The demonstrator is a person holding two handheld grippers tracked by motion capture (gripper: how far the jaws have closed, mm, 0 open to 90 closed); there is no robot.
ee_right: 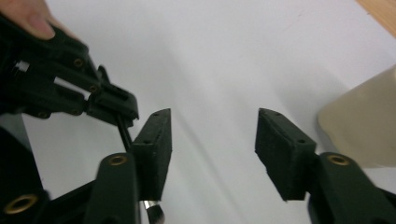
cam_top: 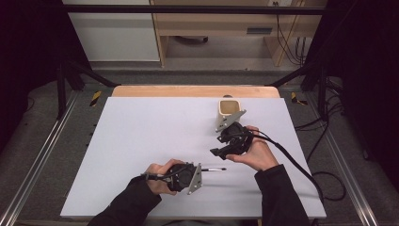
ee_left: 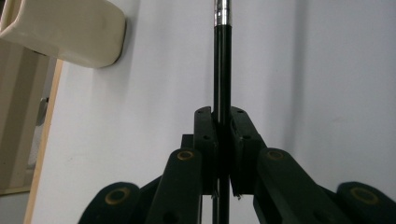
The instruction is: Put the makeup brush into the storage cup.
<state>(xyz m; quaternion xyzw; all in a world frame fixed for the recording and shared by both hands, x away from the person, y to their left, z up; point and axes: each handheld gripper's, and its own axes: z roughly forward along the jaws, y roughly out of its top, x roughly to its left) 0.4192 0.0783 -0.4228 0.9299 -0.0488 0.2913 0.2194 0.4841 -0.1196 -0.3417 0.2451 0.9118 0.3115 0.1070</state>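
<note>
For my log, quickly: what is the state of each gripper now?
Left gripper: closed, holding a thin black brush.
Right gripper: open, holding nothing.

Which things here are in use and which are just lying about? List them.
In use:
- left tool, shut on a black brush
- right tool, open
- cream cup, probably where the brush goes

Lying about:
- cables on the floor
- wooden shelf behind the table

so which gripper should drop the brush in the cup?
Probably left. The left gripper is already shut on the brush. The right gripper is open, empty, nearer the cup.
</note>
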